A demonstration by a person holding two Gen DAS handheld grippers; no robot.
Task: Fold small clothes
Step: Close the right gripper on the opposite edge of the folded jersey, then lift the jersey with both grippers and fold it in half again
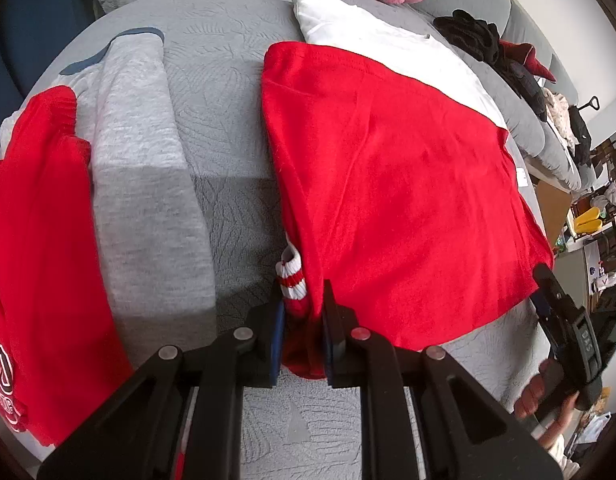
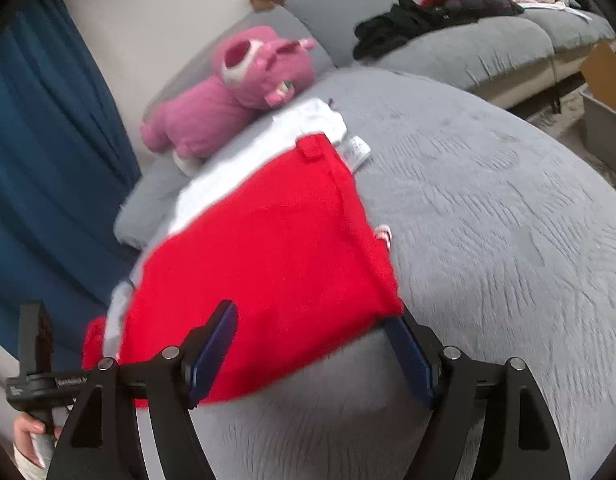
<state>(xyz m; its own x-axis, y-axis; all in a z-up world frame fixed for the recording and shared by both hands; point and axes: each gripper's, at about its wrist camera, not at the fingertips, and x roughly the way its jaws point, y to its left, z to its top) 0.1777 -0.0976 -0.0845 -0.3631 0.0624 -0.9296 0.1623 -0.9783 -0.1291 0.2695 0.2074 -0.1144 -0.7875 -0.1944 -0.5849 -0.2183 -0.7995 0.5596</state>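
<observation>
Red garment (image 1: 403, 184) lies spread on the grey bed cover (image 1: 228, 92), partly over a white garment (image 1: 387, 48). Its striped red-and-white cuff (image 1: 292, 276) bunches at the near edge, where the left hand-held gripper (image 1: 304, 320) pinches the red fabric between blue pads. The right hand-held gripper (image 2: 311, 360) stands spread, its fingers either side of the garment's near corner. Beside it lies a folded grey garment (image 1: 144, 184) under another red one (image 1: 40, 248) bearing a white logo, unreadable. A pink plush toy (image 2: 236, 96) rests behind.
</observation>
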